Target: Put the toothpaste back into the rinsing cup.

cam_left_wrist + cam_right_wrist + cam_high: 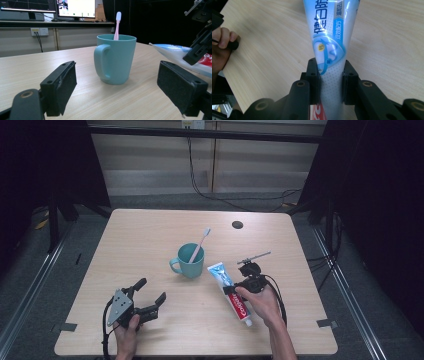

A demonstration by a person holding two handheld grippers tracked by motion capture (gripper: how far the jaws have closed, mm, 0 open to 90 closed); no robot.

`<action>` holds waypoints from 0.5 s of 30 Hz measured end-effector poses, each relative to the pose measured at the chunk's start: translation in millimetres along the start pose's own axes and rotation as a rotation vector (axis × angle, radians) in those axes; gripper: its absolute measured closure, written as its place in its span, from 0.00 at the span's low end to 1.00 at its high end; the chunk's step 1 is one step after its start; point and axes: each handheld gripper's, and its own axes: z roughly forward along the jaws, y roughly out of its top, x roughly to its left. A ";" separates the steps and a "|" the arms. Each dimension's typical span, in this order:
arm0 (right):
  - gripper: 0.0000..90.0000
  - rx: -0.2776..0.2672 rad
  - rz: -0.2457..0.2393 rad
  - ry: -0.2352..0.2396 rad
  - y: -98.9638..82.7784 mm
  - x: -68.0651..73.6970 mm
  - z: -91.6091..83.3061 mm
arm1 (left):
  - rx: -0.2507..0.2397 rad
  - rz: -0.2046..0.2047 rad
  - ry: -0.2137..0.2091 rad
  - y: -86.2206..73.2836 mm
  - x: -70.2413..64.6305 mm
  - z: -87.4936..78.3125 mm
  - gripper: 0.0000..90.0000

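A teal mug point(189, 261) stands mid-table with a pink toothbrush point(200, 245) leaning in it, head up. To its right a white, blue and red toothpaste tube point(231, 291) is clamped across its middle by my right gripper point(239, 287). In the right gripper view the black jaws pinch the tube point(331, 45) on both sides, a little above the wood. My left gripper point(150, 295) rests at the front left with its jaws wide apart and nothing between them. Its own view shows the mug point(115, 58), the toothbrush point(117, 23) and the tube's flat end point(172, 53) at the right.
The wooden table point(150, 235) has a round black cable hole point(237, 224) at the back right. Cables trail from both grippers over the front edge. Dark stands and floor rails flank the table. Monitors sit on a shelf behind in the left gripper view.
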 end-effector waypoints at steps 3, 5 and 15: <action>0.81 -0.016 0.000 -0.006 -0.3 -1.3 -3.8 | -0.001 0.002 -0.001 -0.1 0.1 -0.1 0.18; 0.81 -0.031 -0.002 -0.002 -0.4 -1.7 -6.4 | -0.002 0.003 -0.002 -0.1 -0.2 0.0 0.18; 0.81 -0.082 -0.003 0.023 -1.8 -2.2 -13.4 | -0.009 0.004 -0.003 -0.4 -0.5 -0.9 0.18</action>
